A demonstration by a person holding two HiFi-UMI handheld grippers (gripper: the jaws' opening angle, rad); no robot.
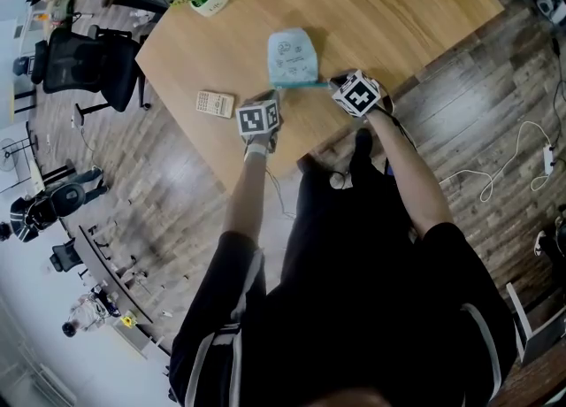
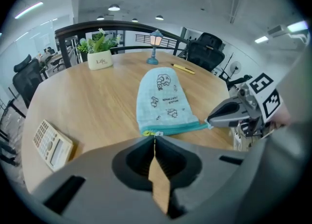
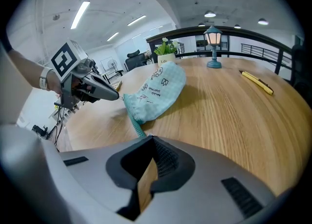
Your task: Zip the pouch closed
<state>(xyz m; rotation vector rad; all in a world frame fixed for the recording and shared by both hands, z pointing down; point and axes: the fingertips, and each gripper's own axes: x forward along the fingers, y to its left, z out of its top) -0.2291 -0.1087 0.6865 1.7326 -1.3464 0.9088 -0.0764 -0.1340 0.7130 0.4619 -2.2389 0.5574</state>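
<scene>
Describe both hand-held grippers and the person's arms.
The left hand-held gripper and right hand-held gripper are grey shells with dark ribbed pads, each carrying a white cube with black square markers. The person wears black short sleeves with pale stripes and a white wristband.

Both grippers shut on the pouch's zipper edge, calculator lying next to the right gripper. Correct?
One thing is off: the calculator lies next to the left gripper, not the right gripper, as the head view shows. The rest holds: both grippers are shut on the zipper edge of the pouch.
</scene>
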